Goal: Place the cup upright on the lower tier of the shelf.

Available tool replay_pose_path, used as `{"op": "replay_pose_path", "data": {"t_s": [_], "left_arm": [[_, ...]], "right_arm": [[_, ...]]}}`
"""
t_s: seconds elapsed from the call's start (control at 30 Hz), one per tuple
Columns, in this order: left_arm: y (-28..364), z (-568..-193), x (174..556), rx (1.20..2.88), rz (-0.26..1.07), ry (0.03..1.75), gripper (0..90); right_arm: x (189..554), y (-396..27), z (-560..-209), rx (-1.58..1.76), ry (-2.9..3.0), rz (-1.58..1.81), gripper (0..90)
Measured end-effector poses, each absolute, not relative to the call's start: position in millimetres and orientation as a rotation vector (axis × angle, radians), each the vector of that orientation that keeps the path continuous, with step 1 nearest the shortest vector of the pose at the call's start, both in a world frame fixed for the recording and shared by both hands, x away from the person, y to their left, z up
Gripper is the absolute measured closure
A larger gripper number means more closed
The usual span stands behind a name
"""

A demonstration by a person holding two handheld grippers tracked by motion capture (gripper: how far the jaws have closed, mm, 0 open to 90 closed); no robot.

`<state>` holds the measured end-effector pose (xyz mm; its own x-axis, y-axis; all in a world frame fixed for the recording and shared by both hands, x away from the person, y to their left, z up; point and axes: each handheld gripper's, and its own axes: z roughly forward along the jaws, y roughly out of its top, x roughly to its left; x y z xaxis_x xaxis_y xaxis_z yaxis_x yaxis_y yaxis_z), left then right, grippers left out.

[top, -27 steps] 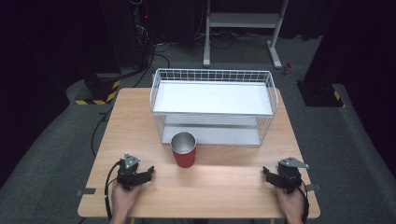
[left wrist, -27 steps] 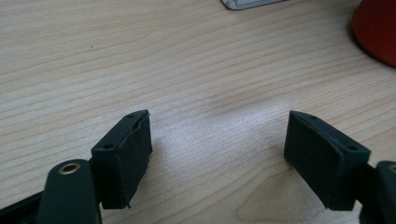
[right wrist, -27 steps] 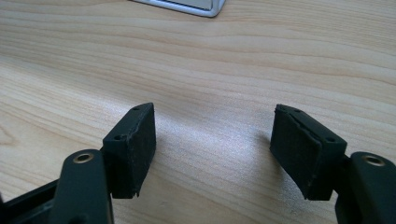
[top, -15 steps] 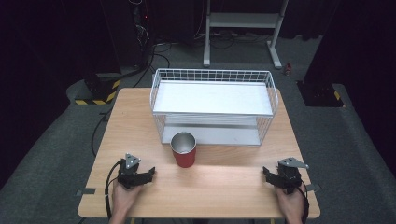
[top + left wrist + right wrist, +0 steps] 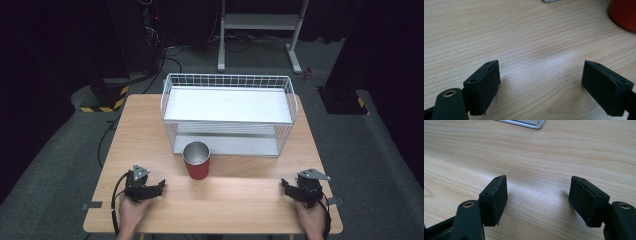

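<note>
Dark room with grey floor; a wooden table (image 5: 240, 205) fills the lower centre of the high view. At lower left, the left gripper (image 5: 159, 187) rests on the table in the person's hand, jaws spread with only bare wood between them, as its own view confirms (image 5: 540, 83). At centre, a red cup (image 5: 196, 160) with a metal-lined mouth stands upright just in front of a white wire rack (image 5: 228, 107), near it but apart; its red wall shows at the upper right of the left gripper view (image 5: 624, 13). At lower right, the right gripper (image 5: 286, 186) also rests on the table, jaws apart and empty (image 5: 539, 200), with a corner of the rack's base at the top of its view (image 5: 534, 123). Judged risks: the cup is tall and probably light, so a sideways jaw contact near its rim could tip it or push it into the rack; a grip on the smooth wall may slip; the wire edge could catch a cup lifted toward the shelf.
</note>
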<state>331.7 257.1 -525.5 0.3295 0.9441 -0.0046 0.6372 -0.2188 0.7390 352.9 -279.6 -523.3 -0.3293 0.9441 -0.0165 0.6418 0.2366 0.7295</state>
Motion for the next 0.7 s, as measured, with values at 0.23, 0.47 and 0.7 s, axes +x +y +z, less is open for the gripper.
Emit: {"op": "replay_pose_path", "data": {"t_s": [0.23,0.47,0.7], "left_arm": [[251,-517,318,1.929,0.567,1.295,14.2],[223,-513,313,1.951,0.535,1.187,11.6],[198,-511,319,1.979,0.513,1.117,6.8]], "right_arm": [[352,-279,-523,1.449,2.059,0.877,31.1],[352,-279,-523,1.447,2.064,0.876,31.1],[351,-279,-523,1.442,2.067,0.877,30.9]]}}
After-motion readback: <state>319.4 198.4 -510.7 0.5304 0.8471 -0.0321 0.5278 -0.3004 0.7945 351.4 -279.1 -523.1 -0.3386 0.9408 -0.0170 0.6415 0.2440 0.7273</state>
